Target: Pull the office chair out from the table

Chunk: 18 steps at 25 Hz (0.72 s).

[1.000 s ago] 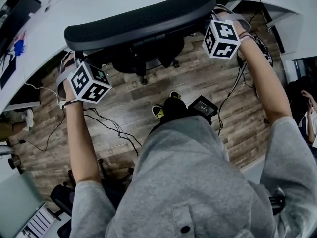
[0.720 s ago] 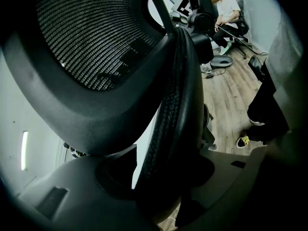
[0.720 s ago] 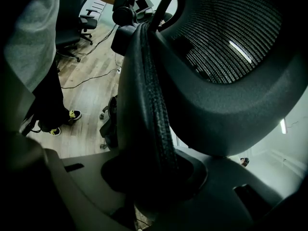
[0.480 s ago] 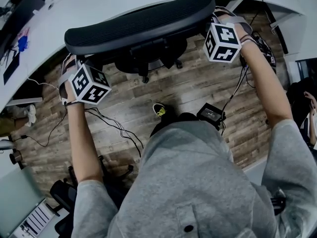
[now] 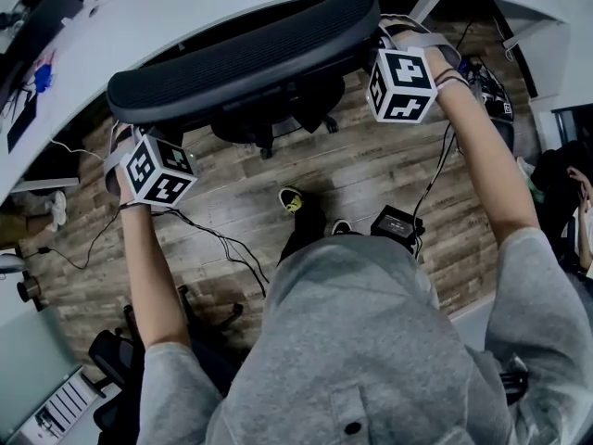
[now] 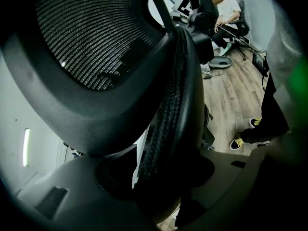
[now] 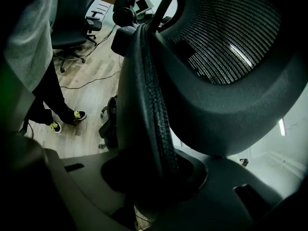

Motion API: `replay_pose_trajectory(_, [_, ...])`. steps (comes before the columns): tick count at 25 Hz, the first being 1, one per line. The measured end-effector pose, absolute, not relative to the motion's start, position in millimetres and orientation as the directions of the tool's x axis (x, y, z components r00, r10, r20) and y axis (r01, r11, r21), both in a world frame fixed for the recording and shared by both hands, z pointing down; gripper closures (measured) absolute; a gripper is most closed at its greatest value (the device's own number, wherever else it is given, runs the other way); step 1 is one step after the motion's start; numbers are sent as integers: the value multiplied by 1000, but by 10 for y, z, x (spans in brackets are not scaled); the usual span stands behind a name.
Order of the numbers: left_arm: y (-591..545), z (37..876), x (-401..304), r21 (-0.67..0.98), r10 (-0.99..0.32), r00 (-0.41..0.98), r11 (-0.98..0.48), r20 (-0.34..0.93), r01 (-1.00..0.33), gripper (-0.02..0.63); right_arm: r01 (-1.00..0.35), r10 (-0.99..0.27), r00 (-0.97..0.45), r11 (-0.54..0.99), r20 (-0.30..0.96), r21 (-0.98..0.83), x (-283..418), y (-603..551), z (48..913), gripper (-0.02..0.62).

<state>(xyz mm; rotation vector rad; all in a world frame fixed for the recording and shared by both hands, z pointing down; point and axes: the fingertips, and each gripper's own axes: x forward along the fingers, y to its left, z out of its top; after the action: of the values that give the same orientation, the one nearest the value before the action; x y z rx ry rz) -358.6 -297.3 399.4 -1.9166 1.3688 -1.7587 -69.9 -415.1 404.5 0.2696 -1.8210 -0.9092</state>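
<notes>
Office chair shifted left, clamped by left gripper and right gripper.

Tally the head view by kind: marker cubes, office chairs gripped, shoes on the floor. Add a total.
Marker cubes: 2
Office chair gripped: 1
Shoes: 2
Total: 5

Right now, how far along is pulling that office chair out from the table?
Done: the left gripper and right gripper are each clamped on a side edge of the office chair's backrest. In hand: the pull itself, it seems. Left: most of it; the backrest sits close by the white table's edge.
</notes>
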Motion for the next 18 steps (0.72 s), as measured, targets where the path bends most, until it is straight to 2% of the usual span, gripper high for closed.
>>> replay_pose_trajectory(18, [-2018,4002,-3164,-678,-707,-180,-525,684,-514,371,252,-541,-475,672,694,696,-350,-3364,4030,456])
